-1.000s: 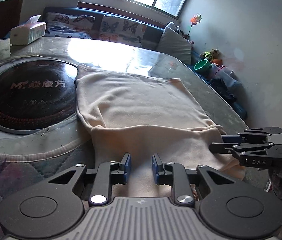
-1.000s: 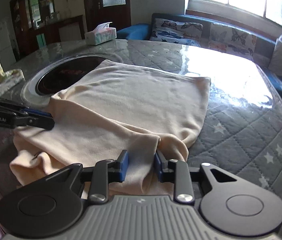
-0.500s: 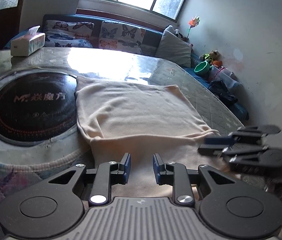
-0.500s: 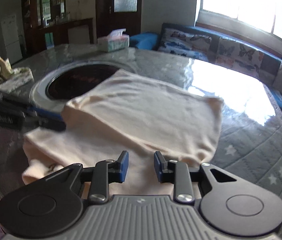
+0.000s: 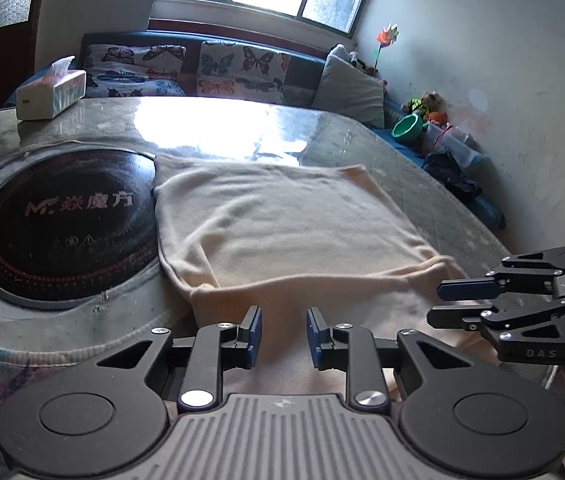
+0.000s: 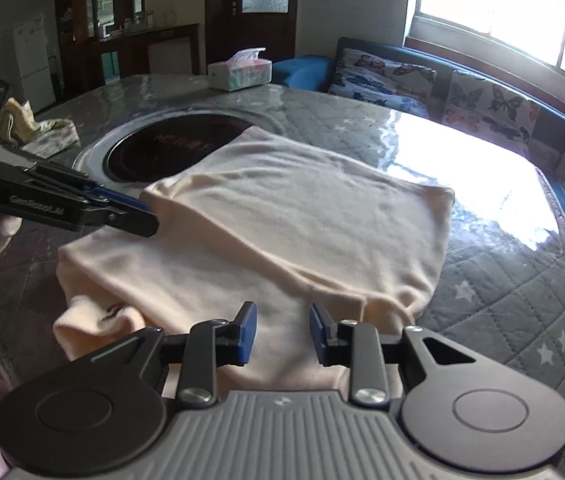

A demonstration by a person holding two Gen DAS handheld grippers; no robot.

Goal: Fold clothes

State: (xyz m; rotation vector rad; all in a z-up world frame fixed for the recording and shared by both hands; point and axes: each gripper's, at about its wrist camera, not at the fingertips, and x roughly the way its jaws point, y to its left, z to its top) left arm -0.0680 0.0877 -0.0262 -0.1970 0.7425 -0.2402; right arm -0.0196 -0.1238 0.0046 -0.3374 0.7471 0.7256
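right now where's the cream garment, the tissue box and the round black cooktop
cream garment [image 5: 290, 220], left wrist view, middle of its flat folded panel
tissue box [image 6: 238, 74], right wrist view, on its front side
round black cooktop [image 5: 62, 228], left wrist view, on its dark glass below the logo

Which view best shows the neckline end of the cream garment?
The right wrist view: the cream garment shows its bunched near-left end with a dark mark there. In the left wrist view that end lies hidden behind the left gripper.
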